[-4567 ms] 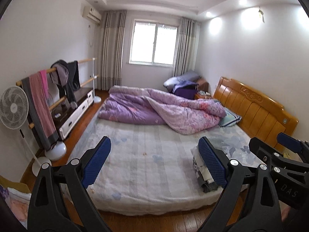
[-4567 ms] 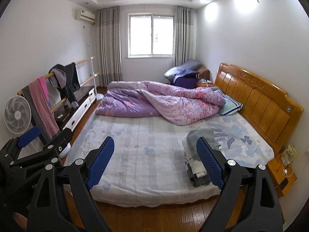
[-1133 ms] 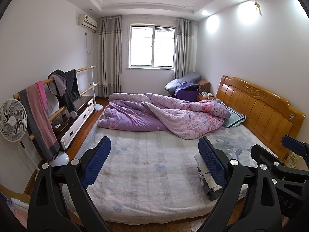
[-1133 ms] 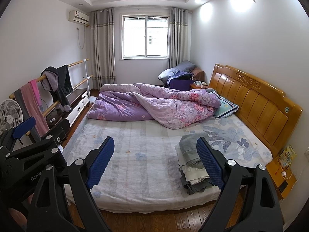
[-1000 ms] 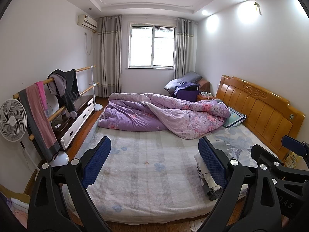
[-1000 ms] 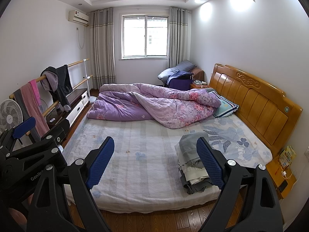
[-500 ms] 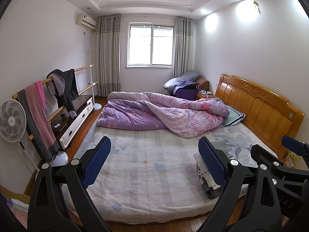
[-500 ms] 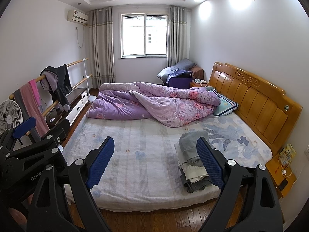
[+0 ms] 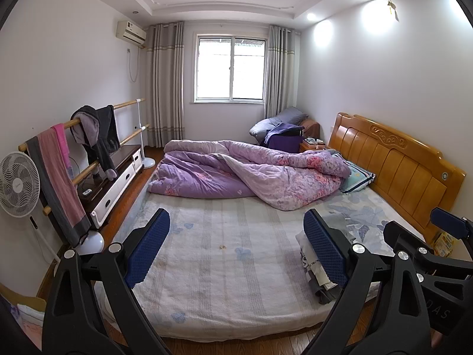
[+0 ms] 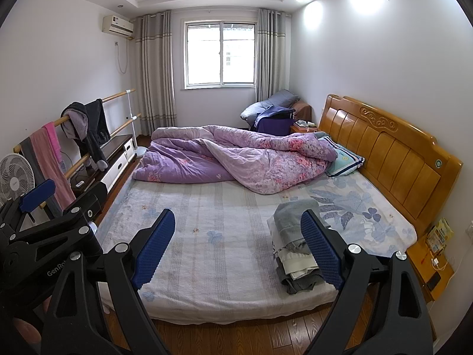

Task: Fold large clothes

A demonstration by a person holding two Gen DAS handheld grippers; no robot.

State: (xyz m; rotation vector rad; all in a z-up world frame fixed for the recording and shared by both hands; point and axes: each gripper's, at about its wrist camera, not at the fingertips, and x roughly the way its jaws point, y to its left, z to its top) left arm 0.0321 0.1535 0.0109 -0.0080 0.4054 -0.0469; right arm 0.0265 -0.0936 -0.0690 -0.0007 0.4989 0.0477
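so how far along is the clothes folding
Done: a stack of folded clothes sits near the bed's front edge. In hand: nothing; the left hand-held gripper and right hand-held gripper are both open and empty. Possibly left: clothes draped on the wooden rail.

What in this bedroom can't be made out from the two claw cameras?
- Stack of folded clothes: its right side is hidden by a claw finger in both views.
- Printing on the white garment: too small to read, left view.
- Bedside table items: distorted at the fisheye edge, right view.
- Person: only fingertips show, cut off by the frame.
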